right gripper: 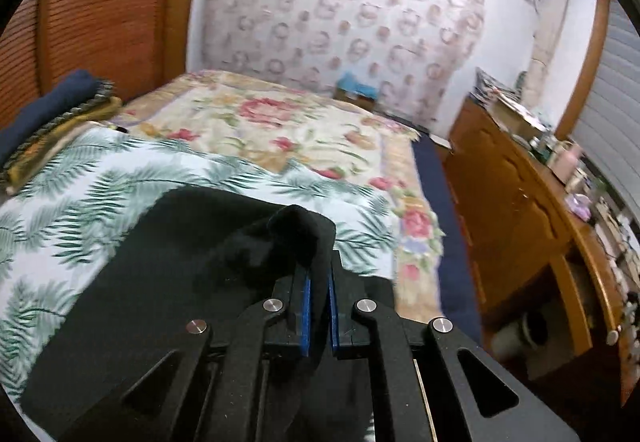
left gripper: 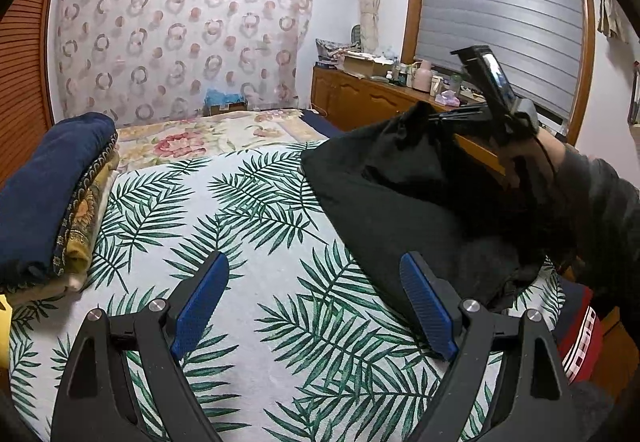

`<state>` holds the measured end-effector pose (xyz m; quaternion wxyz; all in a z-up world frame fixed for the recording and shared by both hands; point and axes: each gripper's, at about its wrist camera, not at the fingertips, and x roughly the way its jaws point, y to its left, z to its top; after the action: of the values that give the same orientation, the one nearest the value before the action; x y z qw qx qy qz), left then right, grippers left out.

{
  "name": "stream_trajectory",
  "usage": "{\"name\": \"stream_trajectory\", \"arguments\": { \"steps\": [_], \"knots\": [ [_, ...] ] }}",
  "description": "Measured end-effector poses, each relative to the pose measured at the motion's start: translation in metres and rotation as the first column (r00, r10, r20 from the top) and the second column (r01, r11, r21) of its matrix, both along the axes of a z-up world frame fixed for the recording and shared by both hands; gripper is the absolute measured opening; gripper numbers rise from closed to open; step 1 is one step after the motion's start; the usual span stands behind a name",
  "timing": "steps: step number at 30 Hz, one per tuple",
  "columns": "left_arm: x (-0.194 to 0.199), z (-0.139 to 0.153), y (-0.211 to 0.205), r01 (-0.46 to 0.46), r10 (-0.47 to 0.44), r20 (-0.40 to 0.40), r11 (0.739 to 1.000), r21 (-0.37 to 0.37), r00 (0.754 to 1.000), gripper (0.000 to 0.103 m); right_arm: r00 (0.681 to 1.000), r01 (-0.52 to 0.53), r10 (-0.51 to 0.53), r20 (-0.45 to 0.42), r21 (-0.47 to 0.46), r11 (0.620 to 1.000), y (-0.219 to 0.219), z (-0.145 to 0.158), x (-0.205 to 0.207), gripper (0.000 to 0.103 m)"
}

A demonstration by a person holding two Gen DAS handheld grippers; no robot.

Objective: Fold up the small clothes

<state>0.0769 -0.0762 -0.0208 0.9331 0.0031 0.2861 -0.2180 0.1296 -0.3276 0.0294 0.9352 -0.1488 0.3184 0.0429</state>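
Observation:
A black garment point(left gripper: 400, 202) lies on the right part of the leaf-print bed sheet point(left gripper: 260, 242), with one edge pulled up into a peak. My right gripper point(left gripper: 434, 117), held by a sleeved hand point(left gripper: 520, 158), pinches that raised edge. In the right wrist view the right gripper point(right gripper: 319, 282) is shut, a fold of the black garment point(right gripper: 160, 262) bunched between its blue pads point(right gripper: 306, 306). My left gripper point(left gripper: 316, 302) hovers low over the sheet just left of the garment. It is wide open, with nothing between its fingers.
A stack of folded clothes point(left gripper: 48, 194) topped by a navy piece sits at the sheet's left edge, also in the right wrist view point(right gripper: 52, 110). A floral blanket point(left gripper: 192, 138) covers the far bed. A wooden cabinet point(right gripper: 512, 202) lines the right wall. A red striped cloth point(left gripper: 580, 338) lies near right.

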Motion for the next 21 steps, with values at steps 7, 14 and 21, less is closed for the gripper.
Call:
{"name": "stream_trajectory", "arguments": {
  "steps": [7, 14, 21],
  "knots": [
    [-0.001, -0.006, -0.005, 0.014, -0.014, -0.016, 1.000, 0.010, 1.000, 0.088, 0.994, 0.087, -0.087, -0.071, -0.011, 0.996, -0.010, -0.020, 0.031, 0.007],
    [-0.001, -0.009, -0.008, 0.025, -0.025, -0.031, 1.000, 0.015, 0.999, 0.088, 0.971, 0.219, -0.221, -0.087, -0.024, 0.975, -0.007, -0.012, 0.050, 0.014],
    [-0.003, -0.010, -0.014, 0.043, -0.043, -0.039, 0.999, 0.012, 0.998, 0.088, 0.981, 0.184, -0.179, -0.076, 0.074, 0.980, -0.012, 0.016, 0.010, 0.023]
  ]
}}
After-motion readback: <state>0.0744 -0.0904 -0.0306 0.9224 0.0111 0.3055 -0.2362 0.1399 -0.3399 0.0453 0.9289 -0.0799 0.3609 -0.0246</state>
